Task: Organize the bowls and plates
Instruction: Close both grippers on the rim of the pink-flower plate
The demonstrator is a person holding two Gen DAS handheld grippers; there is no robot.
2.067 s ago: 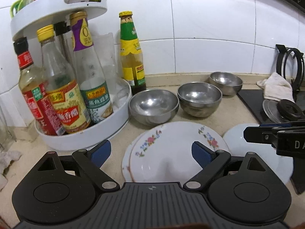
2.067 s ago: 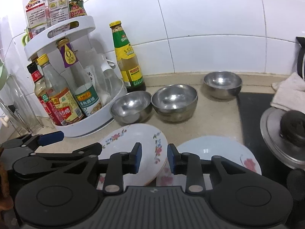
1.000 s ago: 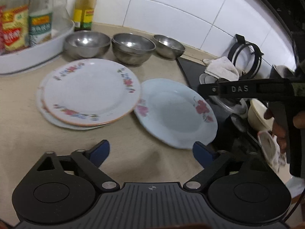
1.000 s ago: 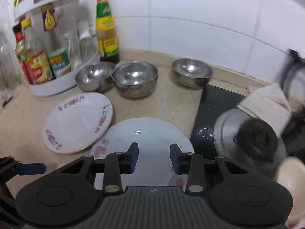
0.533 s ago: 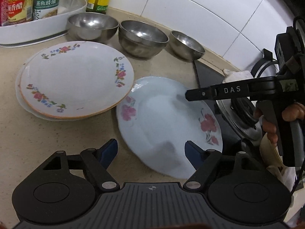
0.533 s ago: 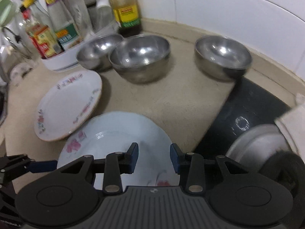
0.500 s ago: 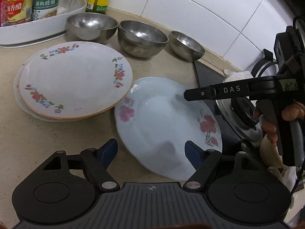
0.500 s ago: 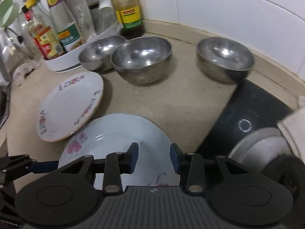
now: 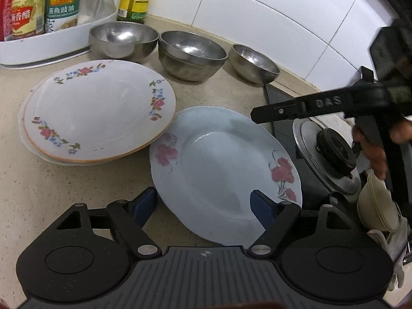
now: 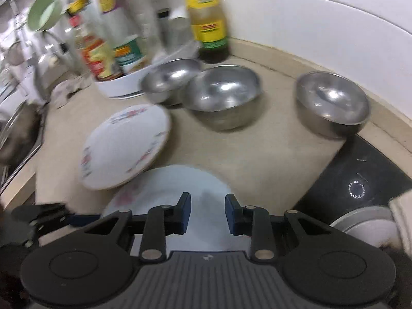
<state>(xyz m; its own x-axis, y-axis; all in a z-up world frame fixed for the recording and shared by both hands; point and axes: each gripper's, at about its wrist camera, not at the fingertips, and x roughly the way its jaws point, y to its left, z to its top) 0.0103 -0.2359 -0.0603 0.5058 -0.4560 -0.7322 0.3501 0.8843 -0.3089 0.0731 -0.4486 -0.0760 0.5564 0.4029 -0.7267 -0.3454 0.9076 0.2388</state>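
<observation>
- The pale blue plate is lying flat and face up on the table, alone, with its far-left rim tucked just under the edge of the floral plate stack. Being round, it has no long axis to speak of; its red flower sprig is sitting toward the stove side and its pink one toward the stack.
- The floral plate stack is already sitting together, at least two plates deep, so that part of the job is looking done. The blue plate is not yet joining it.
- Three steel bowls are standing upright and separate in a row behind the plates, mouths up, none nested; judging by this, the bowl work is still ahead.
- The left tool is hovering with its jaws spread wide across the near rim of the blue plate, one finger off each side, pads not pressing on it.
- The right tool is reaching over the same plate with jaws that have just been closing to a narrow gap, nothing between them.
- A pot lid is resting on the stove to the right, and a white condiment rack is standing at the back left.
</observation>
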